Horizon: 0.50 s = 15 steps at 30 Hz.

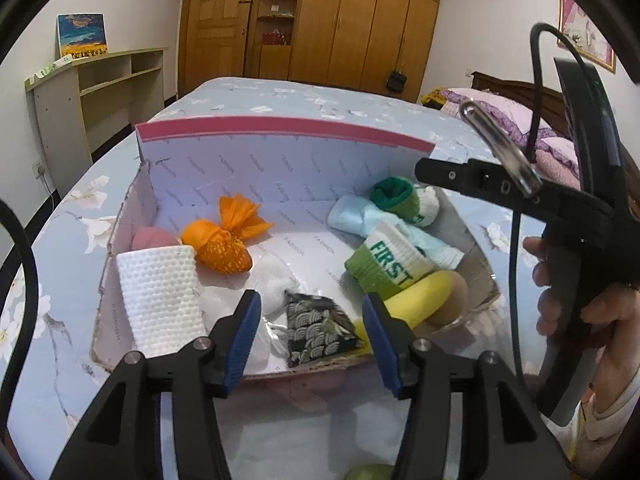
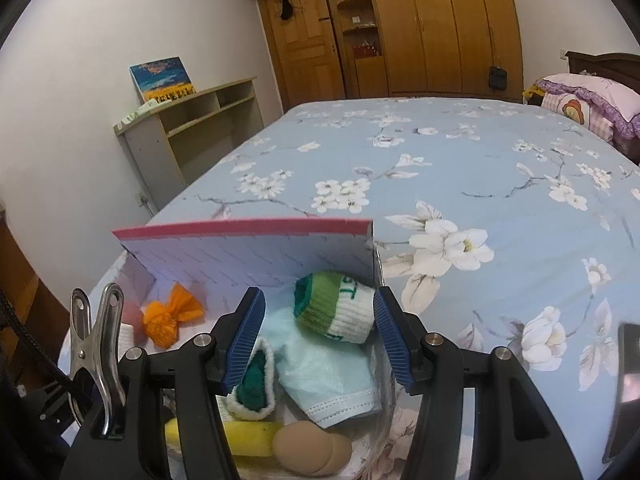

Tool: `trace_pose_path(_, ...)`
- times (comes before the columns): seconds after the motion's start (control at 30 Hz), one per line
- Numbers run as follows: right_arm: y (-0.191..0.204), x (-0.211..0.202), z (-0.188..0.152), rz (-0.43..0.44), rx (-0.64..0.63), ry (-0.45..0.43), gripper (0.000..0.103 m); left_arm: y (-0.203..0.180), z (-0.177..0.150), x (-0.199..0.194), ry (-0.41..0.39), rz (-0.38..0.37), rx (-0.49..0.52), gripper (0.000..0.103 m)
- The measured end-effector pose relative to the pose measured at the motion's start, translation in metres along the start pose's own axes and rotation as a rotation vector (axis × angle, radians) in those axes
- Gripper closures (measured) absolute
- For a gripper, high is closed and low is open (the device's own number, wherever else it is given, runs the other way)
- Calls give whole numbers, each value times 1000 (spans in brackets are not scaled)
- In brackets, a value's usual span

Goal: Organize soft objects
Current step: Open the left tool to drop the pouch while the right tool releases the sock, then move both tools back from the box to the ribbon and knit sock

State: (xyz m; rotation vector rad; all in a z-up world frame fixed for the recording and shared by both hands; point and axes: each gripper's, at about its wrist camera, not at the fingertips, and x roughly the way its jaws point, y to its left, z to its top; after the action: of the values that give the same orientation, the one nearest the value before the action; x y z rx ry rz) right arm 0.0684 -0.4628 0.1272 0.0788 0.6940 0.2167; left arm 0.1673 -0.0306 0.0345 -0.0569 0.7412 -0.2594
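Hovering over the cardboard box (image 1: 132, 216) on the bed (image 2: 460, 152), the left tool (image 1: 312, 338) and right tool (image 2: 320, 332) both stand open and empty. The rolled socks (image 2: 340, 308), orange bundle (image 1: 224, 240) and patterned pouch (image 1: 316, 328) lie inside; a careless dip could snag cloth or tip the flimsy wall.
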Motion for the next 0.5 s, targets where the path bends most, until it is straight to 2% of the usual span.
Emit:
trace_pose_path(0.17,8,-19,2,44,-15,-13,45,-3,-2,-11,-4,5,12,47)
trace_pose_path(0.5,25,-62,-15,98,-67,-11,45,-2,-12,-47,-24,18,-1,47)
